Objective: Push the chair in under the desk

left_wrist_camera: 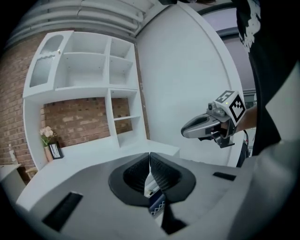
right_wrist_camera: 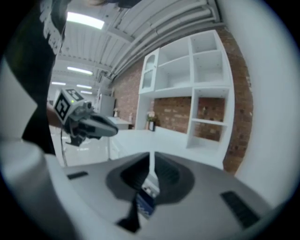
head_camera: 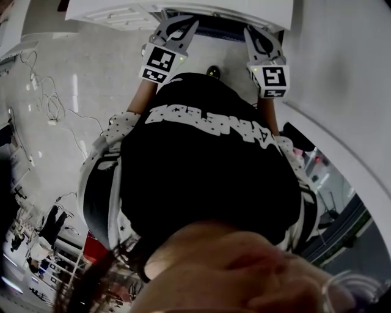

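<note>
The left gripper (left_wrist_camera: 150, 161) and right gripper (right_wrist_camera: 151, 161) jaws were together, empty. The chair was unseen; likely rigid, best pushed at its backrest toward the desk (head_camera: 110, 12) at 12 o'clock.

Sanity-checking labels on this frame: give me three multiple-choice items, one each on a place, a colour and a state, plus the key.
1. Where do the flowers stand?
A. on the desk
B. on a top shelf
C. on the floor

2. What colour is the wall behind the shelf unit?
A. green
B. red-brown brick
C. black

3. How do the left tool jaws stand?
A. wide apart
B. clamped on a cup
C. together, empty

Key: 1 A, they sit on the white desktop beside a small frame; 2 B, brick shows below the shelves; 3 C, the jaws meet with nothing between.
</note>
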A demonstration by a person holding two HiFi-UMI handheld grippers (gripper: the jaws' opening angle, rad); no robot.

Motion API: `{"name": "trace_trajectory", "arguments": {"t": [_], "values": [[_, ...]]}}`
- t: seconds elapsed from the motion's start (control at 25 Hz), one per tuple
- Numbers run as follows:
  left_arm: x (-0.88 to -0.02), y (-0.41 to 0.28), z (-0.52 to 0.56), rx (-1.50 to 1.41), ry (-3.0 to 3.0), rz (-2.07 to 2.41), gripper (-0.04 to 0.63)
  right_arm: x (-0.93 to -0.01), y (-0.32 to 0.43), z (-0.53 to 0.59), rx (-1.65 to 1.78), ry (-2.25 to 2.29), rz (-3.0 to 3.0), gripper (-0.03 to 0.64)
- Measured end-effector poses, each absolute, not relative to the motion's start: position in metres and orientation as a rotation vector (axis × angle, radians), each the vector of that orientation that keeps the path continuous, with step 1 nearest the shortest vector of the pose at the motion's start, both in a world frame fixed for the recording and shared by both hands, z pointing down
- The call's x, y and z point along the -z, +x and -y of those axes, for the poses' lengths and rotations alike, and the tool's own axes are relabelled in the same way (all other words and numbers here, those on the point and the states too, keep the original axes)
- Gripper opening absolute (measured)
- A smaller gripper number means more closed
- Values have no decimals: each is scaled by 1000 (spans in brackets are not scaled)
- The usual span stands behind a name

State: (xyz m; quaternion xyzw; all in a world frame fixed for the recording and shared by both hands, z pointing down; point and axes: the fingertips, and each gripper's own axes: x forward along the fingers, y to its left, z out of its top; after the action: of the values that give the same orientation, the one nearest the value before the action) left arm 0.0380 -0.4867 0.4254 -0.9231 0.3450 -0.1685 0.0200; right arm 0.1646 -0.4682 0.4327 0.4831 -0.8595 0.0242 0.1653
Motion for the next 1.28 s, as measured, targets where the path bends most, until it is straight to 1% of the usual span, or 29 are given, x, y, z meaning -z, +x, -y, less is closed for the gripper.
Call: {"name": "trace_trajectory", "arguments": {"t": [0.2, 0.48, 0.96, 1.28], "values": [[-398, 30, 491, 503, -2798, -1088, 38, -405, 171, 466, -101, 1432, 2525, 38], [-373, 23, 488, 462, -2765, -1097, 38, -377, 175, 462, -106, 1468, 2566, 37], [-366, 15, 490, 486, -2709, -1125, 38, -377, 165, 464, -98, 1406, 2581, 31], [-375, 3, 494, 576, -2665, -1153, 38, -383, 158, 464, -108, 1383, 2596, 31]]}}
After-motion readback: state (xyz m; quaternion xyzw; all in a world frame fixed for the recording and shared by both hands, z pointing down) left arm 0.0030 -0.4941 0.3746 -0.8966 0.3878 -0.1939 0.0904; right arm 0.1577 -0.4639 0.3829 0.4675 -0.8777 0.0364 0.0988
